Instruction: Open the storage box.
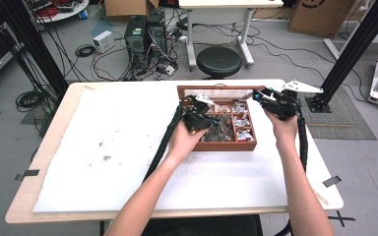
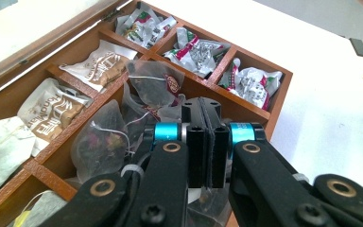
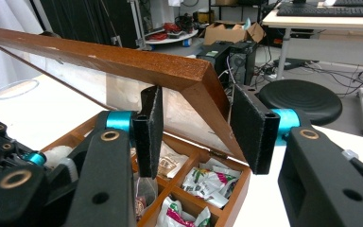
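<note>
A wooden tea box stands on the table with its glass lid raised. Its compartments hold paper sachets, crumpled foil packets and translucent mesh tea bags. My left gripper hangs low over the mesh-bag compartment, jaws pressed together; whether anything thin is pinched between them I cannot tell. My right gripper is at the lid's right corner. In the right gripper view it is open, one pad on each side of the lid's wooden frame, not touching it.
The box sits on a white mat that covers most of the table. Behind the table are a black stool, computer towers and floor cables. A black frame post rises at the right.
</note>
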### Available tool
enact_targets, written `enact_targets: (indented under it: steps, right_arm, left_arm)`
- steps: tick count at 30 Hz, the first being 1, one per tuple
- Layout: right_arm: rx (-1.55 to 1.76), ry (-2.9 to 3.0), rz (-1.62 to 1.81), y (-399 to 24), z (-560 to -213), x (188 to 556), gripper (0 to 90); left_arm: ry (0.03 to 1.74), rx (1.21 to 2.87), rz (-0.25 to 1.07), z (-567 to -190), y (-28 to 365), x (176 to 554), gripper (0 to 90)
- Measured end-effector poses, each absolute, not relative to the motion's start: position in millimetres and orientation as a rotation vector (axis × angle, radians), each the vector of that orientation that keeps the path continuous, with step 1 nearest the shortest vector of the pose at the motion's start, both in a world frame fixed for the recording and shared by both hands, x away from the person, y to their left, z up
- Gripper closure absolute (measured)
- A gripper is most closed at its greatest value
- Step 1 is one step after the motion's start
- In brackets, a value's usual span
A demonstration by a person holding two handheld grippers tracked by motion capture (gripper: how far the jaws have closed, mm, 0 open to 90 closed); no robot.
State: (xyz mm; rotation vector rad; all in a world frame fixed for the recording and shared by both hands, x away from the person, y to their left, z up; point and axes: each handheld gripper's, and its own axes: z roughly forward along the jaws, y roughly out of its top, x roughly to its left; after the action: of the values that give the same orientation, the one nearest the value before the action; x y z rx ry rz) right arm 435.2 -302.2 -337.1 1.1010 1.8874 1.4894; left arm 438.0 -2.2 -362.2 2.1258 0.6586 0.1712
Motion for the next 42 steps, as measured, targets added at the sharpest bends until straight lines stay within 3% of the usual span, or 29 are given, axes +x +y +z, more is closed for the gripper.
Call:
enact_targets:
  steps: [19,42]
  right_arm:
    - [1.112,1.873,1.49,-301.1,-336.5,436.3,56.1]
    - [1.135,1.852,1.501,-299.2,-332.5,443.6,56.2]
  left_arm:
    - [0.62,2.097,0.213,-335.4,31.9,420.8,89.0]
    - [0.669,2.01,0.309,-301.2,104.2,409.8,89.0]
